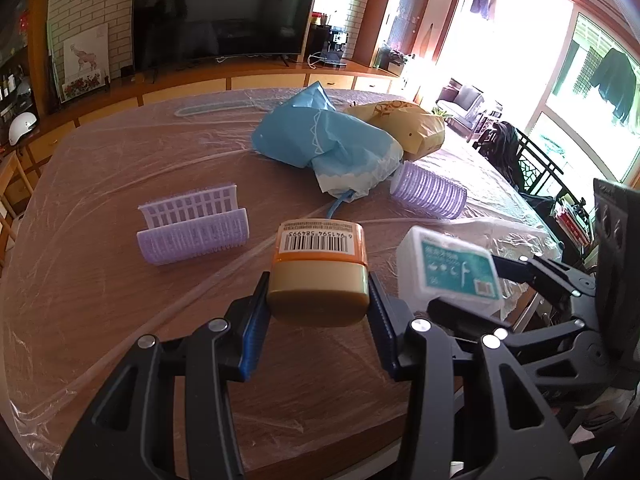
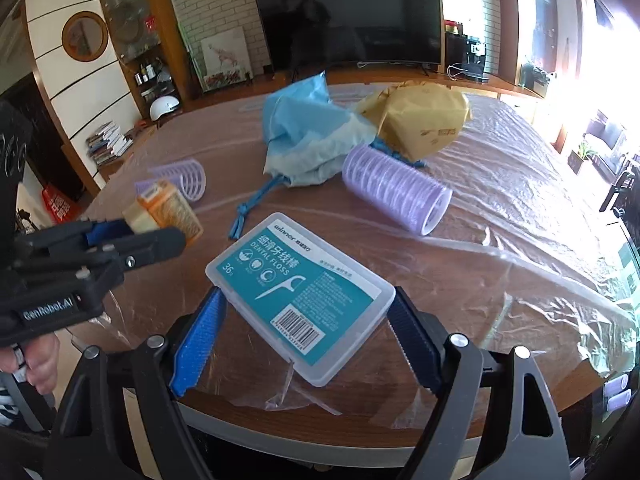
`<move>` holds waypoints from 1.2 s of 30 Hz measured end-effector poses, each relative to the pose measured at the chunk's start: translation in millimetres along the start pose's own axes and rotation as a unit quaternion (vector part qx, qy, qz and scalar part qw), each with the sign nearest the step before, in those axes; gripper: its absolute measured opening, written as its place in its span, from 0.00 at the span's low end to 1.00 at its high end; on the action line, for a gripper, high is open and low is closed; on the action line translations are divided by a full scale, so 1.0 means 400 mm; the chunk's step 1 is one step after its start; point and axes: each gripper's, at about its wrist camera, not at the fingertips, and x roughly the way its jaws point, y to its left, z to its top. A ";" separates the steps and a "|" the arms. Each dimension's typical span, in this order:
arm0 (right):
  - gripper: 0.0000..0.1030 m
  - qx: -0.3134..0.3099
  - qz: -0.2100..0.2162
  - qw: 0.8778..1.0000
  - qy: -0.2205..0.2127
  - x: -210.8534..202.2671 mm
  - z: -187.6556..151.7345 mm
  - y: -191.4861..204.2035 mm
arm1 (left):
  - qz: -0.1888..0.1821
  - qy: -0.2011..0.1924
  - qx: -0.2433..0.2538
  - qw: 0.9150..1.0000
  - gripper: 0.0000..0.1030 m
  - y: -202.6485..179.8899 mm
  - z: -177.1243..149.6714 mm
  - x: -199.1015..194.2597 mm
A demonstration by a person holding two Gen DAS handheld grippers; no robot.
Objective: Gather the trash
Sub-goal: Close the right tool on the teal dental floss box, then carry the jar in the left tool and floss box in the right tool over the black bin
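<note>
Two grippers clamped | left gripper [image 1: 318,300] – orange jar [image 1: 319,270], base hidden | right gripper [image 2: 306,332] – floss box [image 2: 300,294]

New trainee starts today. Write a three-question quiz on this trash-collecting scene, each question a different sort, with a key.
1. True or false: the left gripper holds the orange jar.
2. The dental floss box sits between the fingers of which gripper? A. left B. right
3. Fill in: the blue bag lies beside a crumpled ____ bag.

Key: 1. true; 2. B; 3. yellow
</note>
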 end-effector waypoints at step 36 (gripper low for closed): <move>0.78 0.031 0.050 0.997 -0.044 -0.237 -0.110 -0.068 | 0.023 -0.027 -0.003 0.999 0.45 -0.190 -0.129 -0.143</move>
